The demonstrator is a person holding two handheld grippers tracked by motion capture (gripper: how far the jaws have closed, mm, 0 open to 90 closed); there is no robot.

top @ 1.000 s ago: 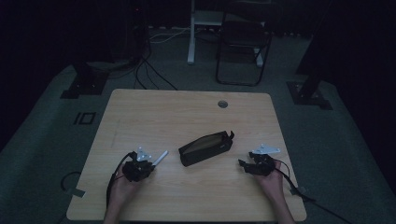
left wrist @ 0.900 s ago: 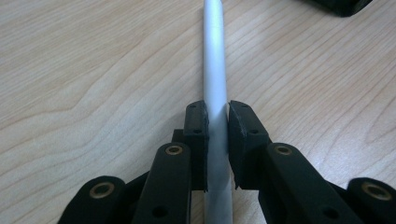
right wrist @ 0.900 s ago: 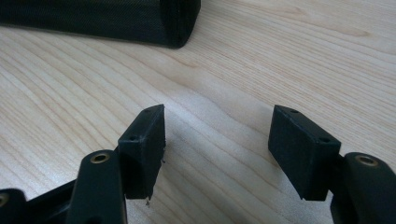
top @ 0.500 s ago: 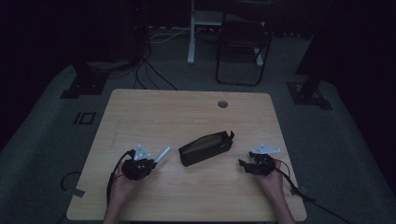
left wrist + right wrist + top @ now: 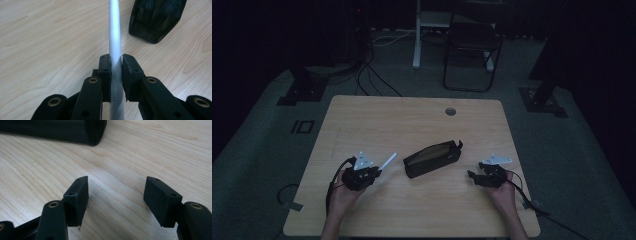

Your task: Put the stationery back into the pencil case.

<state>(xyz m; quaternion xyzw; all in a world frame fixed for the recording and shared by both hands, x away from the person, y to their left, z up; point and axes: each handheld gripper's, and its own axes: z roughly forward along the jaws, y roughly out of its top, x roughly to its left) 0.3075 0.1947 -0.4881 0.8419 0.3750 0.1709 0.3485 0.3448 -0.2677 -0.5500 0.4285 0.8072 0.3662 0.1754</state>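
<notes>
A black zip pouch [image 5: 432, 158] lies at the middle of the wooden table [image 5: 412, 120]. My left gripper [image 5: 373, 172] sits to its left, shut on a white pen [image 5: 387, 161] that points toward the pouch. In the left gripper view the pen [image 5: 114, 37] runs up between the two pads, with the end of the pouch [image 5: 156, 18] just beyond its tip. My right gripper [image 5: 472, 176] rests right of the pouch, open. In the right gripper view its pads [image 5: 77, 197] stand wide apart over bare wood, and the pouch [image 5: 55, 130] lies ahead.
A round cable hole [image 5: 450, 111] sits near the table's far edge. Behind the table stand a dark chair [image 5: 472, 50] and a white desk leg [image 5: 417, 35]. Stand bases [image 5: 302, 92] and cables lie on the grey floor at both sides.
</notes>
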